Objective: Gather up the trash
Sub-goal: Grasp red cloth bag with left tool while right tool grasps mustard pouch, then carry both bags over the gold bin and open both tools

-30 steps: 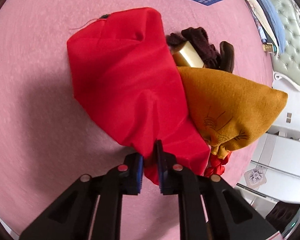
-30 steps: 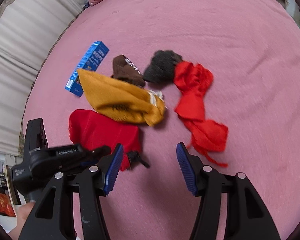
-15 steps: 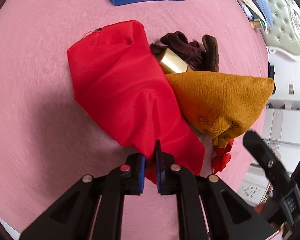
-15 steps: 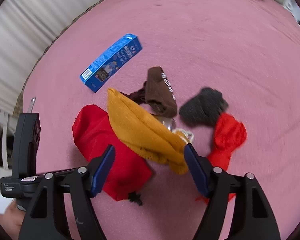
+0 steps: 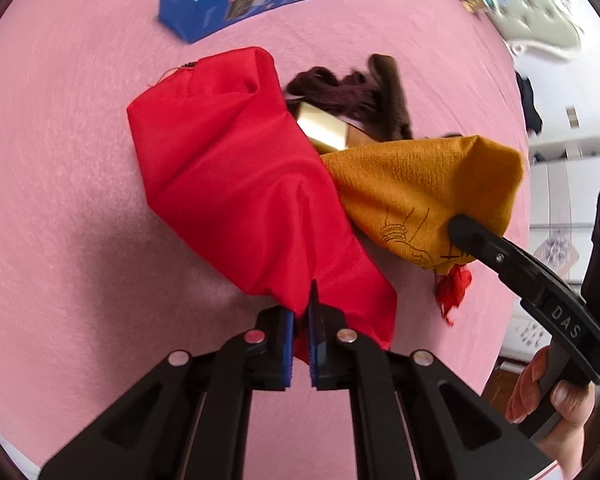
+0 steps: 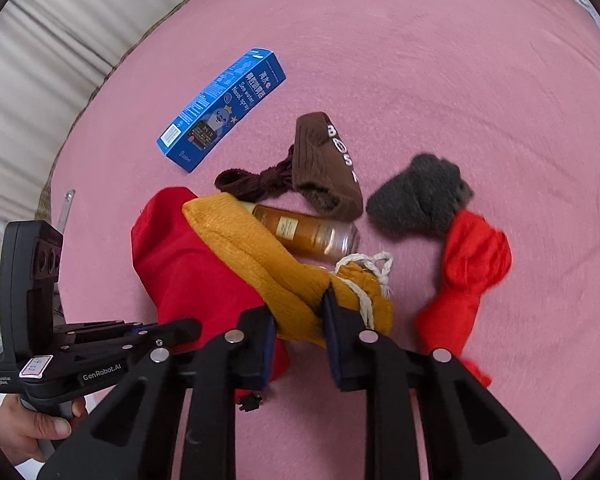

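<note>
Left gripper (image 5: pixel 300 320), jaws clenched on the near edge of the red cloth bag (image 5: pixel 240 184); fabric pinched between the blue pads, bag draped away from the jaws over the pink bed cover (image 5: pixel 60 200). Right gripper (image 6: pixel 300 320), jaws have just been closing and now grip the gathered neck of the mustard-yellow knitted drawstring pouch (image 6: pixel 260 256); white cord (image 6: pixel 364 276) loops just beside the right pad. The yellow pouch lies partly over the red bag, touching it.

Amber glass bottle with a gold cap (image 6: pixel 312 232) lies on its side just behind the yellow pouch, its cap end tucked under the fabric. Brown knitted sock with white letters (image 6: pixel 324 168) sits behind the bottle, dark maroon cord bundle (image 6: pixel 256 180) touching its left side. Grey fuzzy sock (image 6: pixel 420 200) to the right, touching the crumpled red fabric piece (image 6: pixel 468 280). Blue cardboard nasal-spray box (image 6: pixel 224 108) lies flat, apart from the pile, toward the far left.

A hand (image 6: pixel 28 432) holds the left gripper's handle at lower left in the right wrist view; fingers (image 5: pixel 556 392) wrap the right gripper's handle in the left wrist view.
</note>
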Motion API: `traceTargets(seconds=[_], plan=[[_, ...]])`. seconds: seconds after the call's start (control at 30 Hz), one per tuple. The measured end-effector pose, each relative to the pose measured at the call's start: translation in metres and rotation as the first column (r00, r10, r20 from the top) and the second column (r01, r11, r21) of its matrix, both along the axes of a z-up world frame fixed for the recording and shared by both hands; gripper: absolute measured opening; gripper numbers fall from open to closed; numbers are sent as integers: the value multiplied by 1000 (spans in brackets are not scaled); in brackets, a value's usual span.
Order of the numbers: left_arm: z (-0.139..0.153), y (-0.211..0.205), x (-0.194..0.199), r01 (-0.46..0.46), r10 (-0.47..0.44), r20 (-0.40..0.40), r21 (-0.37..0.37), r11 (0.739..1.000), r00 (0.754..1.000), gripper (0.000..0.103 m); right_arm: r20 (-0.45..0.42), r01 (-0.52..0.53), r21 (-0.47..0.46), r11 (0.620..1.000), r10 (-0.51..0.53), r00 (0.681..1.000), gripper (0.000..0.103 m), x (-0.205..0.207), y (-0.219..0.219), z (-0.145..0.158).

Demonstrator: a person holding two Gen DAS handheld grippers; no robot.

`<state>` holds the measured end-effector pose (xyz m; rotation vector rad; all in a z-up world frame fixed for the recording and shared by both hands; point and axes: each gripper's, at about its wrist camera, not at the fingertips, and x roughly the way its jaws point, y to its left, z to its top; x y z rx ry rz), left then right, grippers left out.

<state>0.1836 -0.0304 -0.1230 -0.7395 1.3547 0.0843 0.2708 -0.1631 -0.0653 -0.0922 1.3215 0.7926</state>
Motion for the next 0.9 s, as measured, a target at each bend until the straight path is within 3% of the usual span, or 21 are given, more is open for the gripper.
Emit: traceTargets(seconds=[0.2, 0.4, 0.57, 0.77, 0.9], plan=[[25, -21, -9, 125, -126, 12, 63, 990, 992, 5, -22, 79, 11, 997, -79, 997, 19, -27, -26, 8], [47, -60, -18, 270, -273, 6, 112, 956, 962, 5, -88, 201, 24, 979, -199, 976, 19, -54, -67, 11], [58, -102, -44, 425, -433, 14, 158, 891, 901, 5, -132, 320, 38, 947, -313, 941, 19, -79, -113, 14], [66, -162, -67, 581, -593, 24, 169, 796, 805, 5, -165, 476, 40, 879, -464, 871, 19, -111, -189, 15], [64, -209, -73, 641, -652, 30, 152, 752, 757, 5, -173, 576, 18, 818, -564, 807, 19, -132, -251, 10]])
